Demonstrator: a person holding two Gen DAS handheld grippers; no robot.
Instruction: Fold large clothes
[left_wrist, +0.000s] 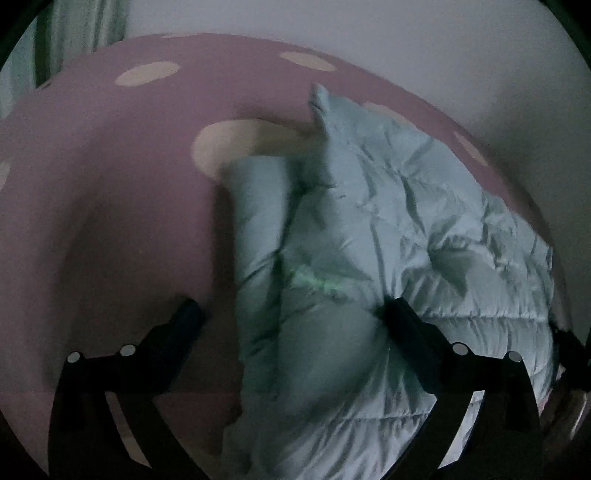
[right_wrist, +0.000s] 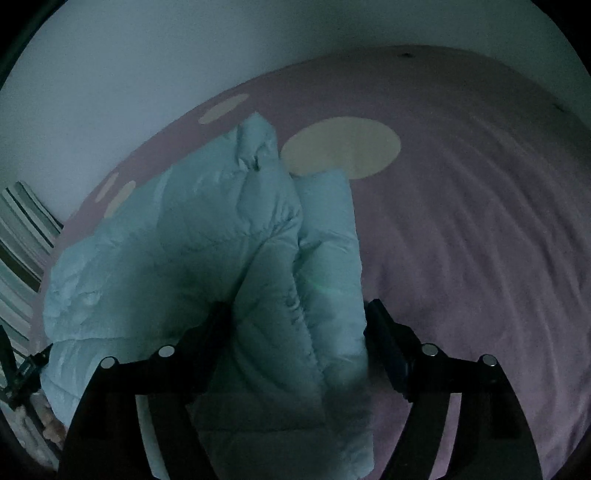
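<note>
A pale blue quilted puffer jacket (left_wrist: 369, 221) lies bunched on the pink bed sheet (left_wrist: 110, 192), with a long padded fold along its left side. My left gripper (left_wrist: 291, 314) stands wide open over that fold. One of its fingers (left_wrist: 188, 317) hangs over bare sheet and the other rests on the jacket. In the right wrist view the jacket (right_wrist: 207, 236) shows a fold along its right side. My right gripper (right_wrist: 297, 317) straddles this fold, jaws open, and the puffy fabric fills most of the gap.
The sheet (right_wrist: 480, 229) has large cream dots (right_wrist: 340, 147) and runs wide to the right of the jacket. A pale wall (left_wrist: 443, 55) backs the bed. A curtain (left_wrist: 74, 33) hangs at far left. Striped cloth (right_wrist: 22, 229) lies beside the bed.
</note>
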